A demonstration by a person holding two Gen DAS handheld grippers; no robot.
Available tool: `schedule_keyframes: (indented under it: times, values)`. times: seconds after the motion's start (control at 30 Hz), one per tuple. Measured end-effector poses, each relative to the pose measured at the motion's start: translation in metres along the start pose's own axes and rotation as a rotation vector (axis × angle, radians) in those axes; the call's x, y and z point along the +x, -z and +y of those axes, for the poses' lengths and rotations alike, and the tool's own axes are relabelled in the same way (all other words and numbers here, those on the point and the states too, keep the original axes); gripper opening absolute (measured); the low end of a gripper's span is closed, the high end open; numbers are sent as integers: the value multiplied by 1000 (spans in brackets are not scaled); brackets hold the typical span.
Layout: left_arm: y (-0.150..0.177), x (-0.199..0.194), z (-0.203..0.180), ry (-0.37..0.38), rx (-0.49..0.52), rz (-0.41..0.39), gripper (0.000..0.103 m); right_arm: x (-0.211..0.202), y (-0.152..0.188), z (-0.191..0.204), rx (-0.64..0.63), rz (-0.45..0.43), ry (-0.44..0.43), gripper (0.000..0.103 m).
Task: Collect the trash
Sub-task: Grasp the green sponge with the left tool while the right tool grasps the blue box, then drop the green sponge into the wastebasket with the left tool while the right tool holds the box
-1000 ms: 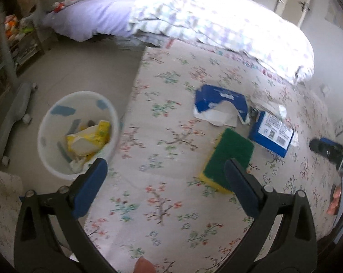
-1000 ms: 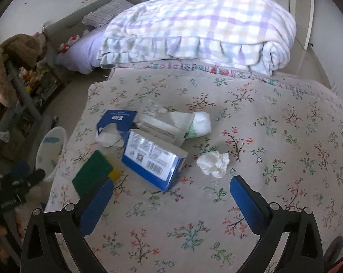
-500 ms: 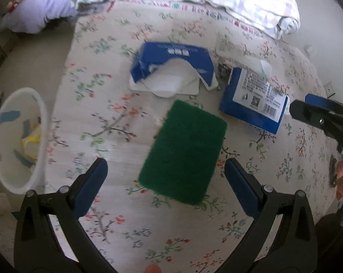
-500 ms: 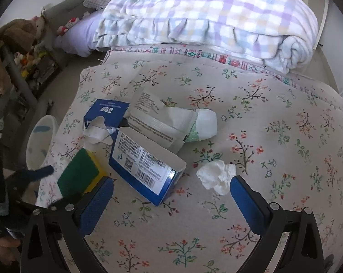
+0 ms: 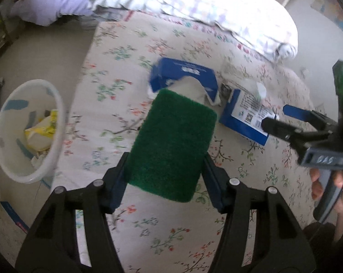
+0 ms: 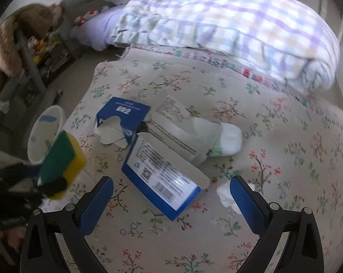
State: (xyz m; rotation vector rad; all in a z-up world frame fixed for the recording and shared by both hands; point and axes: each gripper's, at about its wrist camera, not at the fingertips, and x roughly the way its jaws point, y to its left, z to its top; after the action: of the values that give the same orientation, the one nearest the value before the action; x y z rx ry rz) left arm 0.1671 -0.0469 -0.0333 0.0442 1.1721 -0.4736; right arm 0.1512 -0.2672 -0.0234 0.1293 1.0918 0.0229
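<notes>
A green-and-yellow sponge (image 5: 171,145) sits between the blue pads of my left gripper (image 5: 165,157); its jaws are closing and the pads press on the sponge's two sides. In the right wrist view the sponge (image 6: 62,157) hangs tilted above the bed's left edge, in the left gripper (image 6: 50,184). My right gripper (image 6: 169,179) stands open over a blue carton (image 6: 162,177) with a barcode label, with a crumpled tissue (image 6: 226,195) by its right finger. A torn blue tissue box (image 5: 182,72) and a white wrapper (image 6: 194,134) lie behind.
A white bin (image 5: 6,122) holding a yellow packet stands on the floor left of the bed. The floral bedspread (image 5: 171,227) carries the trash. A checked duvet (image 6: 217,22) is piled at the back. A shelf with toys (image 6: 41,45) stands far left.
My left gripper came over the sponge and its jaws closed in on it; the sponge now sits off the bedspread. The right gripper has moved lower and nearer the blue carton, still open.
</notes>
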Motion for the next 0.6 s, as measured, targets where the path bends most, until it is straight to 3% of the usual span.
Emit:
schedule_keyframes:
  times: [0.27,0.43,0.5,0.6]
  values:
    - [7,-11,23,4,-55,-7,62,21,10,44,-312,-2,154,102]
    - [7,-11,25,10,-60,-4,62,35,20,49,-388,37,227,86]
    - [8,-10,26,10,-58,-1,62,38,24,49,-405,43,263,72]
    - [10,-11,26,12,-54,2,62,37,27,49,-397,45,268,71]
